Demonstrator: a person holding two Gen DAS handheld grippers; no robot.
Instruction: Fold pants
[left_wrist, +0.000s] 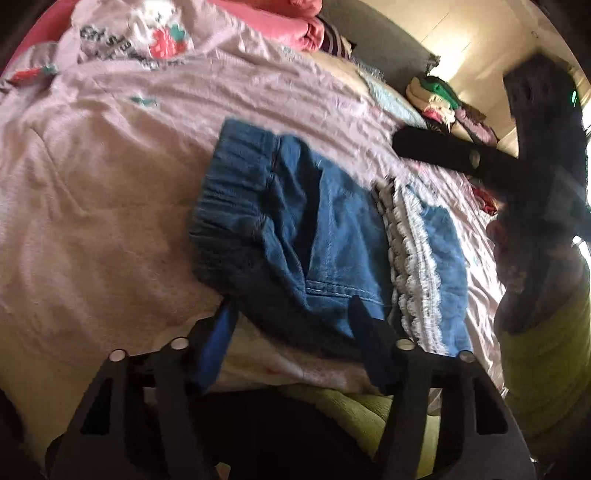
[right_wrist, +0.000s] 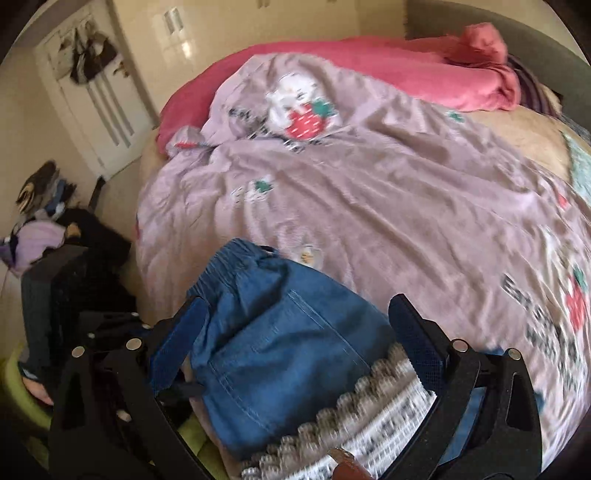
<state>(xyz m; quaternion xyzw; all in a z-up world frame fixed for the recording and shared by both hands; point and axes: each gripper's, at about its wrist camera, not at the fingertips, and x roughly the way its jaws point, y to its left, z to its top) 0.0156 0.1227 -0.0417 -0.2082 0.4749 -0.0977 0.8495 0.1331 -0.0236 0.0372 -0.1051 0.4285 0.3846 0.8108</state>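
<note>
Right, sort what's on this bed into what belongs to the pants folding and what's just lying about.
Part of the job:
- blue denim pants with white lace trim
- left hand-held gripper, jaws around the pants' near edge
- right hand-held gripper, jaws apart, either side of the pants

Just lying about:
- lilac strawberry-print cover
- pink blanket
- clothes pile
</note>
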